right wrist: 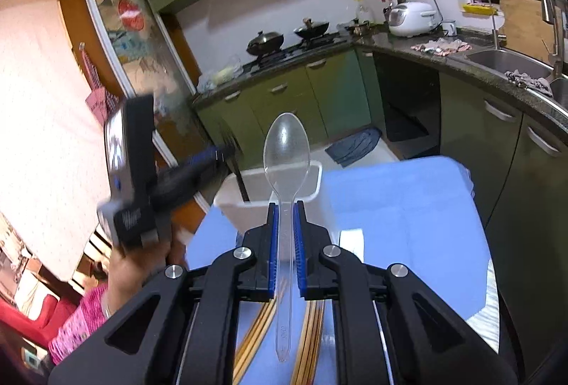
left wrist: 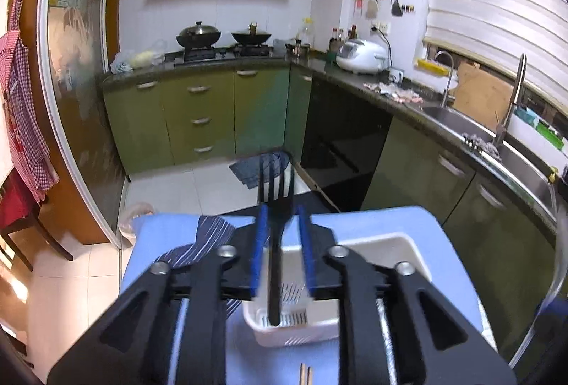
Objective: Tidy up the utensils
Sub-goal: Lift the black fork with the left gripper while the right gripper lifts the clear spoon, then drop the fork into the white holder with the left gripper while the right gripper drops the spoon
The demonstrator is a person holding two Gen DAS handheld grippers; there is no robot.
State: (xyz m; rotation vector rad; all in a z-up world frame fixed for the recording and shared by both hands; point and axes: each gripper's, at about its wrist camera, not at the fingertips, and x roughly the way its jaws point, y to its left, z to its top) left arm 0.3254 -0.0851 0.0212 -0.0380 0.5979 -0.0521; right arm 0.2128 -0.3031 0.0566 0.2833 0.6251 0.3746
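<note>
The blue counter point(left wrist: 372, 225) carries a white slotted basket point(left wrist: 408, 250). Above the basket, the left hand-held gripper point(left wrist: 281, 218) has its jaws apart, a black fork point(left wrist: 275, 207) standing loose between them. The right hand-held gripper point(right wrist: 285, 207) is clamped on a clear plastic spoon point(right wrist: 287, 150), bowl upward.

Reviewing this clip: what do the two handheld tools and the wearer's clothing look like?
Both tools share one build. The left tool and right tool have matte black linkage arms with round silver pivot bolts and blue ribbed pads lining the fingers. From the right wrist view, the left tool's body carries a silver-grey block. The wearer's sleeve is pink and patterned.
</note>
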